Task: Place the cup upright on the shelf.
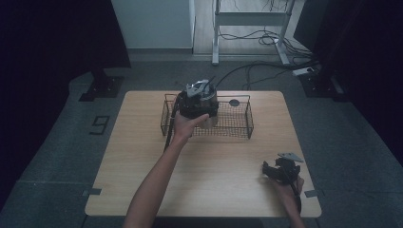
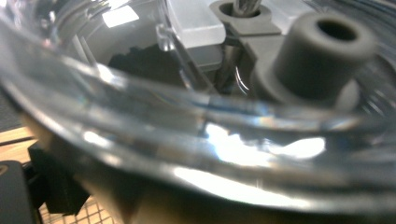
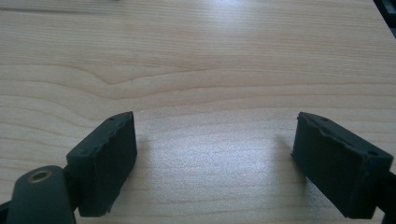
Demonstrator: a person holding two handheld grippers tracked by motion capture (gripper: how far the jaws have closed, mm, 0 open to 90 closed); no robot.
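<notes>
Here, a wooden table (image 1: 209,161) is seen from above, with a black wire basket (image 1: 237,124) set on its far half. The left gripper (image 1: 199,102) is held by the left hand (image 1: 186,126) over the left part of that basket, with its cable trailing down beside the forearm. In the left gripper view, a clear, curved plastic container (image 2: 187,140) is pressed up close to the camera; a grey plastic fitting with a round hollow post (image 2: 322,51) is seen through its wall, and a patch of the basket's mesh (image 2: 93,214) is glimpsed beneath it. The container appears to be carried between the jaws, which are spread wide around it, though the contact of the pads is hidden by the container itself. The container is thus located above the basket's left end; whether it touches the wire cannot be told. The right gripper (image 1: 278,170) is rested near the table's near right corner, well apart from the basket. In the right gripper view, its two black jaws are shown spread wide over bare wood, with nothing between them.
</notes>
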